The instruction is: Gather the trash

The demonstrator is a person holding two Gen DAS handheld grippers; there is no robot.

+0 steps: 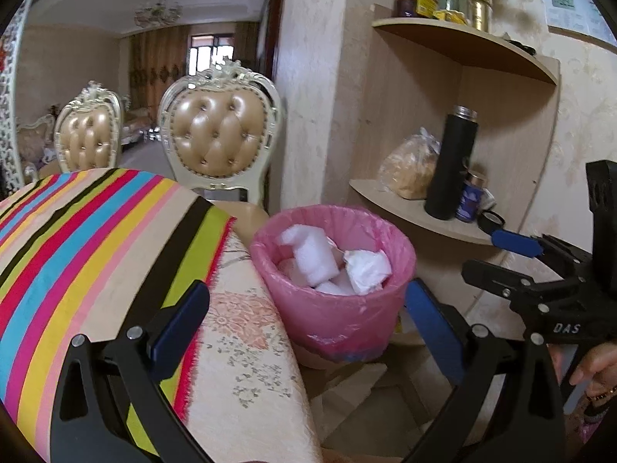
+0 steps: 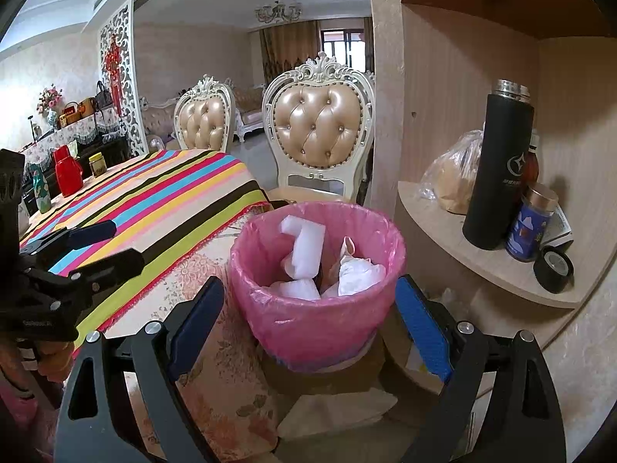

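A small bin with a pink liner [image 1: 335, 308] [image 2: 316, 324] stands beside the table's end. White foam pieces [image 1: 314, 254] [image 2: 302, 247] and crumpled white paper [image 1: 366, 270] [image 2: 358, 274] lie inside it. My left gripper [image 1: 304, 316] is open and empty, its fingers either side of the bin, nearer to me. My right gripper [image 2: 310, 324] is open and empty, also framing the bin. The right gripper shows in the left wrist view [image 1: 497, 254] to the right of the bin; the left gripper shows in the right wrist view [image 2: 115, 247] over the table.
A table with a striped cloth [image 1: 96, 239] [image 2: 154, 200] lies left. Two padded chairs [image 1: 219, 131] [image 2: 320, 131] stand behind. Corner shelves [image 1: 435, 223] [image 2: 482, 258] on the right hold a black flask [image 2: 497, 169], a bagged loaf [image 2: 455, 177], a jar and tape. A red flask [image 2: 67, 171] stands on the table.
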